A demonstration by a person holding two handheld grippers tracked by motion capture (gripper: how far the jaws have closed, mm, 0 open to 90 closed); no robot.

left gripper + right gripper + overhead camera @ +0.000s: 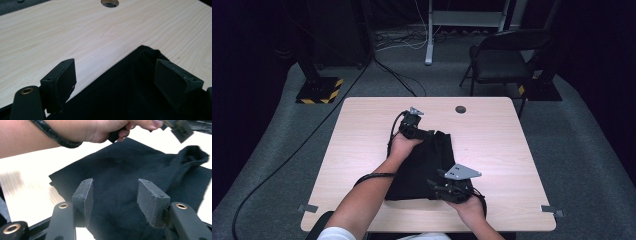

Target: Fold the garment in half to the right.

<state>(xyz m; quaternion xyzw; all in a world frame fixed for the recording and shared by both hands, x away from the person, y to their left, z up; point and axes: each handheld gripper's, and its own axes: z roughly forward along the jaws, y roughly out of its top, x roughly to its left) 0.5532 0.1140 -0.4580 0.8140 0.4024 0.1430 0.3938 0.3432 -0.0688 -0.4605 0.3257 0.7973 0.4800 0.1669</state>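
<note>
A black cloth (421, 167) lies folded on the wooden table (492, 145), near the middle. My left gripper (428, 134) is at the cloth's far edge, open. In the left gripper view its jaws (115, 71) stand wide apart, and a corner of the cloth (135, 87) lies between and below them, untouched by the pads. My right gripper (435, 186) hovers at the cloth's near right corner, open. In the right gripper view its jaws (115, 188) straddle bare air just above the cloth (120, 167), which has a raised fold at the far right. The left hand and its gripper (180, 130) show at the top of that view.
A round cable hole (460, 109) is in the table beyond the cloth. A black chair (502, 57) stands behind the table on the grey carpet. A stand base with yellow-black stripes (319, 90) sits at the back left, with cables running over the floor.
</note>
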